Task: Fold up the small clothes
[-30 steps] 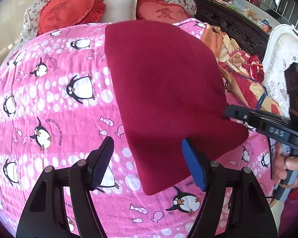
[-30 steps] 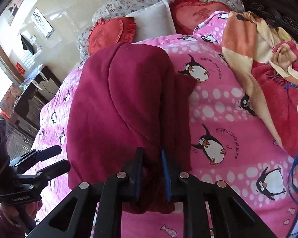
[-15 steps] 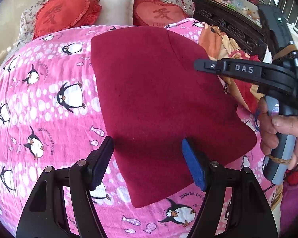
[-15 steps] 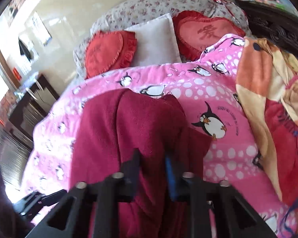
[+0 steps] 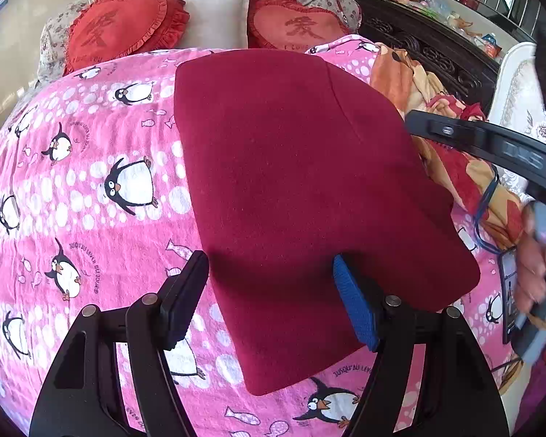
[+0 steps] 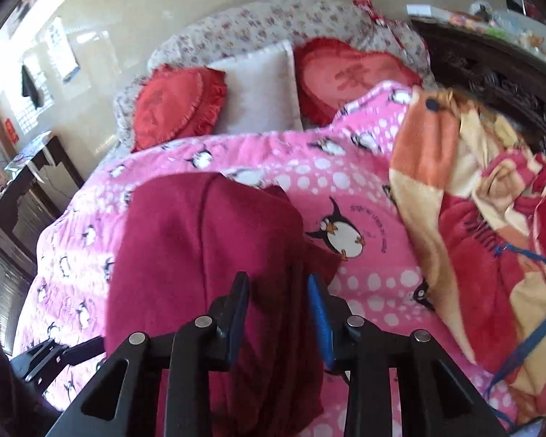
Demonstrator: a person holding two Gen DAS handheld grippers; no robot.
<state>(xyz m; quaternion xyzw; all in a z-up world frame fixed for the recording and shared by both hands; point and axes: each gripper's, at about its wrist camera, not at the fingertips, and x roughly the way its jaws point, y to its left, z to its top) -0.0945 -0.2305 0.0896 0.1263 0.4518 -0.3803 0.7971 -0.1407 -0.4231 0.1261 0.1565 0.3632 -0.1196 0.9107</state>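
Right wrist view, right gripper (image 6: 278, 313) just opening, spread, maroon garment (image 6: 207, 255) between its jaws

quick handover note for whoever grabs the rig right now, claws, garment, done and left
Left claw: open, empty, hovering over the near edge of the dark red garment.
Right claw: jaws have just been opening; cloth lies between them, pads apparently off it.
Garment: lies mostly flat on the pink penguin blanket, one fold seemingly made.
Left: check the right side's edges; fold again if needed.
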